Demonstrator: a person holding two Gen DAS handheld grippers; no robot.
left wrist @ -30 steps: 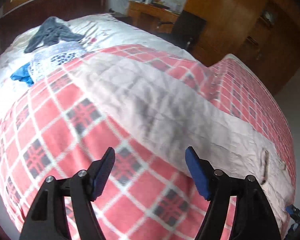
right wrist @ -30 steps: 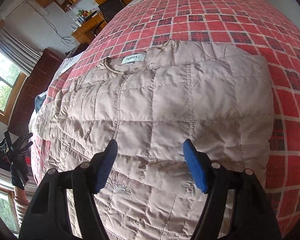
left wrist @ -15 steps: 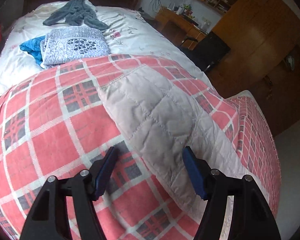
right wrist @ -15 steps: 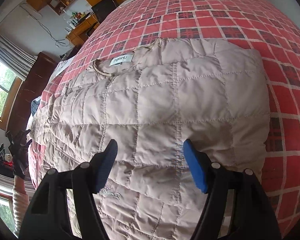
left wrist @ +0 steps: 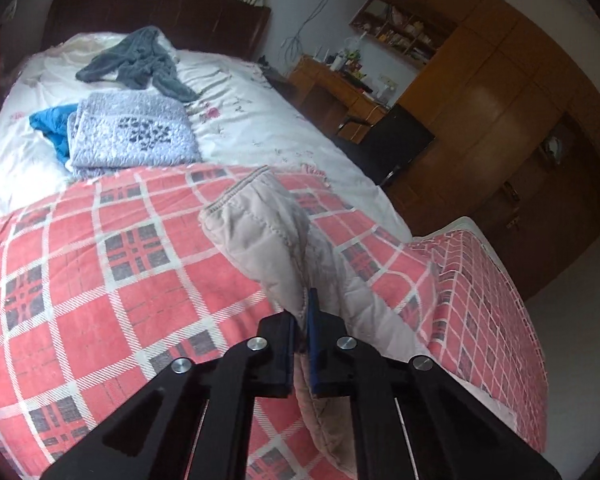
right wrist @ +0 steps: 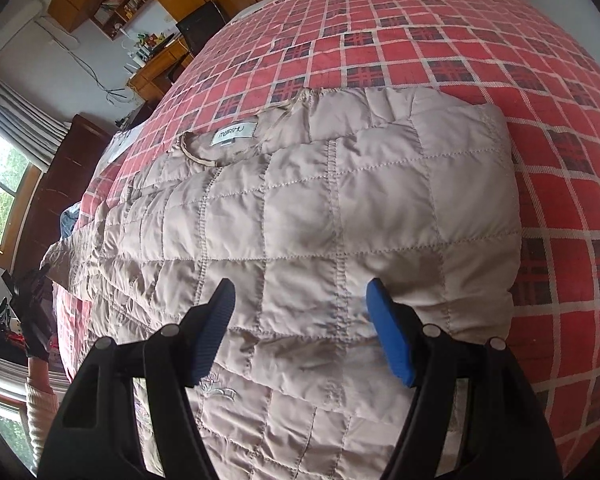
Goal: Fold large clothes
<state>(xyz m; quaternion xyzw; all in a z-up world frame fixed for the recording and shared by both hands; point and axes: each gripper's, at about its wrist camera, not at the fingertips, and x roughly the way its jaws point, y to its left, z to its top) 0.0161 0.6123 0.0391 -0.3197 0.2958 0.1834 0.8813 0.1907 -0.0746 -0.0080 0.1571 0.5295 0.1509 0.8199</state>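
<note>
A beige quilted jacket (right wrist: pixel 320 216) lies spread on the red plaid blanket (right wrist: pixel 440 40), collar and white label (right wrist: pixel 234 135) toward the far side. Its sleeve (left wrist: pixel 260 236) stretches across the blanket in the left wrist view. My left gripper (left wrist: pixel 305 320) is shut on that sleeve, pinching a ridge of fabric between its blue pads. My right gripper (right wrist: pixel 300 320) hangs open just above the jacket's body, fingers (right wrist: pixel 388 336) apart with nothing between them. The left gripper (right wrist: pixel 30 304) also shows far left in the right wrist view, held by a gloved hand.
A folded grey-blue blanket (left wrist: pixel 132 136), a blue cloth (left wrist: pixel 50 124) and a crumpled grey garment (left wrist: pixel 140 64) lie on the white bedding near the dark headboard (left wrist: pixel 160 12). A black chair (left wrist: pixel 392 144), wooden desk (left wrist: pixel 332 84) and wardrobe (left wrist: pixel 520 120) stand right of the bed.
My left gripper has travelled along the sleeve toward its cuff and closed on it, lifting a fold. The right gripper has stayed open, drifting slightly over the jacket.
</note>
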